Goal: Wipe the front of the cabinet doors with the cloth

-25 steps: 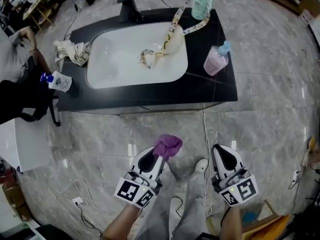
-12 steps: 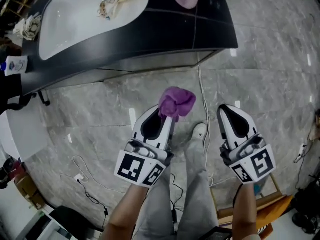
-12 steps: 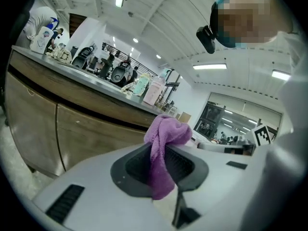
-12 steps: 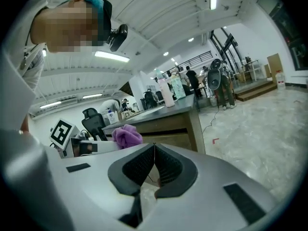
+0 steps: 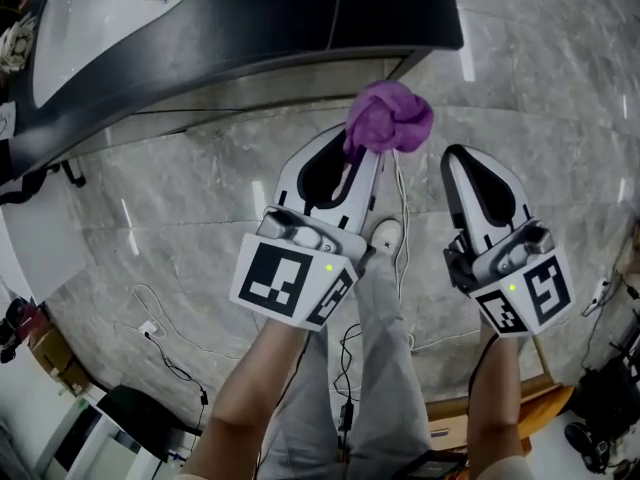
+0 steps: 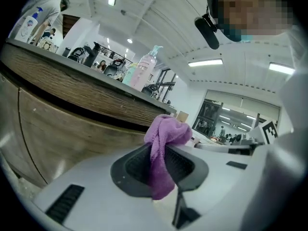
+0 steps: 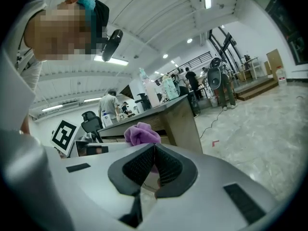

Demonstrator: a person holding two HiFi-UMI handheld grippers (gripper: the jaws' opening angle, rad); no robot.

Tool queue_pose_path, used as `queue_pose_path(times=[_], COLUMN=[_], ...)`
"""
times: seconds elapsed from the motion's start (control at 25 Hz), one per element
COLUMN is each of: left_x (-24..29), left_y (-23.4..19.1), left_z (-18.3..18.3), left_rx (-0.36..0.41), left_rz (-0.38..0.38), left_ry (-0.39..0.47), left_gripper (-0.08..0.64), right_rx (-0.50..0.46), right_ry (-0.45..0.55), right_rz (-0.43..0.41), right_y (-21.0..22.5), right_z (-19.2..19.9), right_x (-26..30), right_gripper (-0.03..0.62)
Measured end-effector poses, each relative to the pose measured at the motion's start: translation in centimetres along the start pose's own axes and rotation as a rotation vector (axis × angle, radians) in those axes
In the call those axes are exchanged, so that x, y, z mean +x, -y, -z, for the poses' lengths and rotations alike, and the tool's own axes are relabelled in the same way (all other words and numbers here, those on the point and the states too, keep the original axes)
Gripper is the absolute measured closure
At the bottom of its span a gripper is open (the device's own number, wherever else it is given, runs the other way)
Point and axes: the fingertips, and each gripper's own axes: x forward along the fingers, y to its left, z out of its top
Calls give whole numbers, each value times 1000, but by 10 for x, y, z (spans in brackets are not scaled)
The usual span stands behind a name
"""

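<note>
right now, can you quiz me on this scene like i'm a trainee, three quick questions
1. True or false: the right gripper holds the purple cloth.
2. Pick one. The right gripper's jaws are: A) together with nothing between them; B) wide apart; C) on a bottle.
3. Short answer: what colour is the countertop above the cabinet doors?

Key:
1. False. The left gripper is shut on the purple cloth.
2. A.
3. Black.
</note>
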Motion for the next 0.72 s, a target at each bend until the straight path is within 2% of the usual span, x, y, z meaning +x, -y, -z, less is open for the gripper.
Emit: queue_pose_path(times=[0.16,0.36,0.52,0.72], left_x=[21,38,40,34], left_y=[-2,-2,-24,-43], left_z=[-2,2,11,5], left_rx=[1,-7,25,24], left_rz=[-5,-9,-16,-20], left_ry=[12,10,-33,-16], left_gripper=[489,489,489,489], right_rx=[-1,7,21,44], right_ry=[4,-29,-66,-111], right_rz=[-3,-7,-7,15], right_y=[11,8,-6,-13], right_z=[-2,16,35,50], right_x=[6,6,18,18], right_gripper=[565,565,565,565])
